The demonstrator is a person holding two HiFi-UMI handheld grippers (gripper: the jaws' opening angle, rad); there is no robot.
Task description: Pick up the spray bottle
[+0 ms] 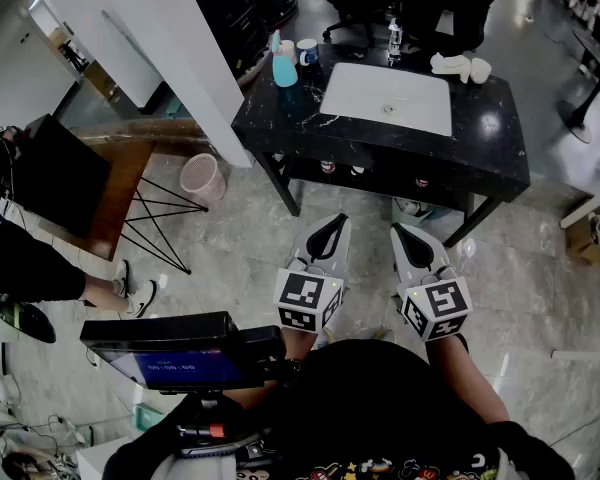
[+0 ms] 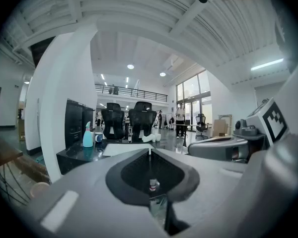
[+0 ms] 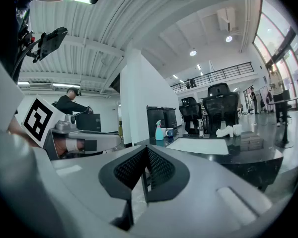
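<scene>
A light blue spray bottle (image 1: 284, 65) stands upright at the far left corner of the black table (image 1: 495, 153). It also shows far off in the left gripper view as the spray bottle (image 2: 88, 135) and in the right gripper view as the spray bottle (image 3: 160, 131). My left gripper (image 1: 329, 228) and right gripper (image 1: 404, 234) hang side by side over the floor, well short of the table. Both are shut with nothing between the jaws.
On the table lie a white mat (image 1: 388, 98), a mug (image 1: 308, 52) beside the spray bottle, a small bottle (image 1: 394, 38) and white objects (image 1: 460, 66) at the back right. A pink bin (image 1: 203, 178), a white pillar (image 1: 180, 38) and a wire-legged wooden table (image 1: 120, 193) stand left. A person (image 1: 20, 258) is at far left.
</scene>
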